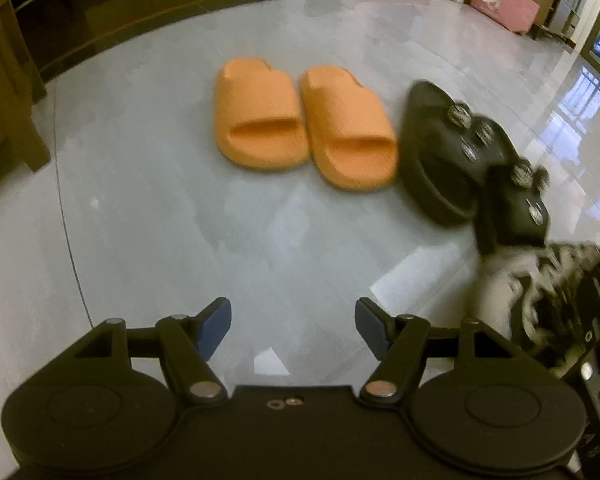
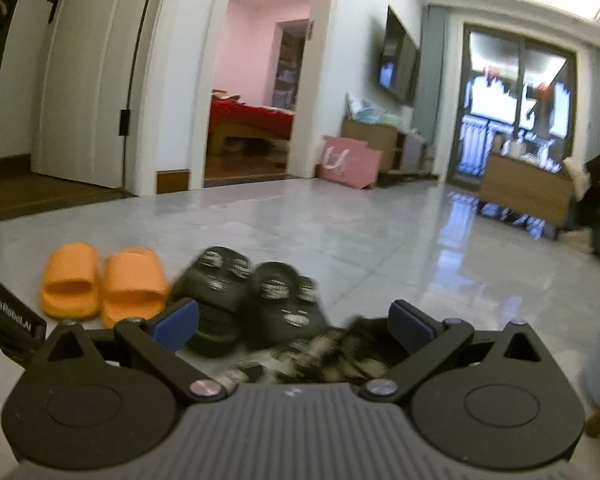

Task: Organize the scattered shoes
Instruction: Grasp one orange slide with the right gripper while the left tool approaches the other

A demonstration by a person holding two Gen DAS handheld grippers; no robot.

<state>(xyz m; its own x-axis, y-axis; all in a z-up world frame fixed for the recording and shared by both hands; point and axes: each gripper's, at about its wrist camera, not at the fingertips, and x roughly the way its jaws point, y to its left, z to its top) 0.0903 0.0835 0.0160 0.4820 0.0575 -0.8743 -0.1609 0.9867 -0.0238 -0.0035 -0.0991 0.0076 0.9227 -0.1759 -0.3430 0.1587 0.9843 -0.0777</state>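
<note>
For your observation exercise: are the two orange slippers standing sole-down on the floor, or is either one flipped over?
Both sole-down. The orange slippers sit side by side on the grey floor, straps on top, foot openings facing the left-wrist camera.

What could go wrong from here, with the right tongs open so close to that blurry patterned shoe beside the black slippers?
1. The right tongs may close off-centre on the patterned shoe, which is blurred, so it could slip.
2. The shoe sits against the nearer black slipper; lifting or sliding it may knock the slipper askew.
3. The glossy floor may let shoes skid.
</note>
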